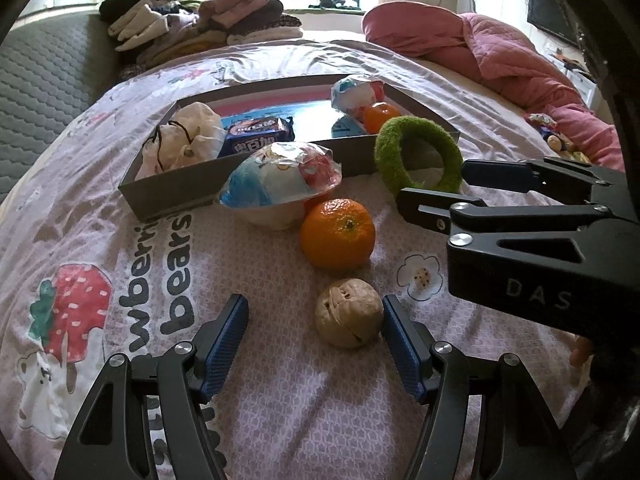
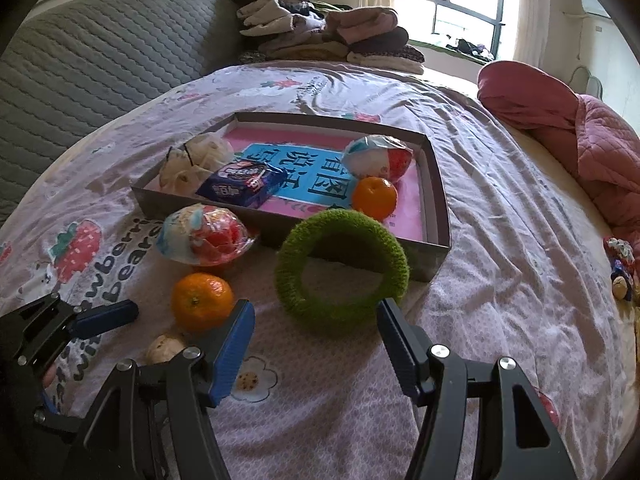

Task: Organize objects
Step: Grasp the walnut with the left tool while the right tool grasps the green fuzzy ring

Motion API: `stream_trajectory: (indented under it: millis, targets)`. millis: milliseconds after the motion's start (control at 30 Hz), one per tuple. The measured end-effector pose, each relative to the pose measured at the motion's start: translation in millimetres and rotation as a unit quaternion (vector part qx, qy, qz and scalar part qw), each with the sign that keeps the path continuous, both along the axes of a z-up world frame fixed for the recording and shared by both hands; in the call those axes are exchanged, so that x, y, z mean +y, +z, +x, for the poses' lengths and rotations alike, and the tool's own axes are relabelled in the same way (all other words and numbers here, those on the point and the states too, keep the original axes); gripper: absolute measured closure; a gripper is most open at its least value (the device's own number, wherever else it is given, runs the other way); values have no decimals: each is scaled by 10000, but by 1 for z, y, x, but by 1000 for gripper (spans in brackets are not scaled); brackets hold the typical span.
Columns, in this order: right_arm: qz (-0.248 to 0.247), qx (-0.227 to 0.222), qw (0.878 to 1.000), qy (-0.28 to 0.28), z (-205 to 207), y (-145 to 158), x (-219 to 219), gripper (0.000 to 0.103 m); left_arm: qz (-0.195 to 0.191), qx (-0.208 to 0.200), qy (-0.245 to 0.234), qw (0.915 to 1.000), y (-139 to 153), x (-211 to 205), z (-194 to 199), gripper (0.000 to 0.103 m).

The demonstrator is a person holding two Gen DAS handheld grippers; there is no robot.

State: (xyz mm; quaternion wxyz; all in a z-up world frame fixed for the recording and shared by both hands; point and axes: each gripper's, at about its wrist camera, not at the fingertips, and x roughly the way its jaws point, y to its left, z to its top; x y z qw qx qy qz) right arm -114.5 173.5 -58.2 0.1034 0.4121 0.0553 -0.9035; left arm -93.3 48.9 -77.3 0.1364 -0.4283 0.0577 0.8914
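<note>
A shallow grey box [image 1: 168, 188] [image 2: 438, 200] lies on the bed and holds a cloth pouch [image 1: 184, 140], a blue snack pack [image 1: 258, 132], a wrapped ball [image 2: 378, 158] and an orange [image 2: 375, 198]. In front of it lie another wrapped ball [image 1: 280, 184] [image 2: 206, 234], an orange [image 1: 338, 232] [image 2: 202, 302], a walnut [image 1: 349, 313] [image 2: 164, 348] and a green fuzzy ring [image 1: 418, 156] [image 2: 342, 270] leaning on the box. My left gripper [image 1: 314, 320] is open, with the walnut against its right pad. My right gripper [image 2: 316, 320] [image 1: 432, 184] is open just before the ring.
The bed sheet [image 2: 500, 220] is wrinkled with strawberry prints. A pink quilt [image 1: 500, 48] [image 2: 580, 128] is bunched at the right. Folded clothes [image 1: 200, 24] [image 2: 328, 36] are stacked at the far edge. Small toys [image 2: 620, 268] lie at the right.
</note>
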Motion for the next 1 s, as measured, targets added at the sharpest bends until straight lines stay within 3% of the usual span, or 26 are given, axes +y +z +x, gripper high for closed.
stream_trajectory:
  millis: [600,1000]
  targets:
    - [232,60,9997,-39,-16,-13,-4,41,-28,83,9,10000,-5,-1,-8,34]
    - [208,105,9995,-212,-17,-13,4,61,-82,104,32,9999,-5,1,-7,47]
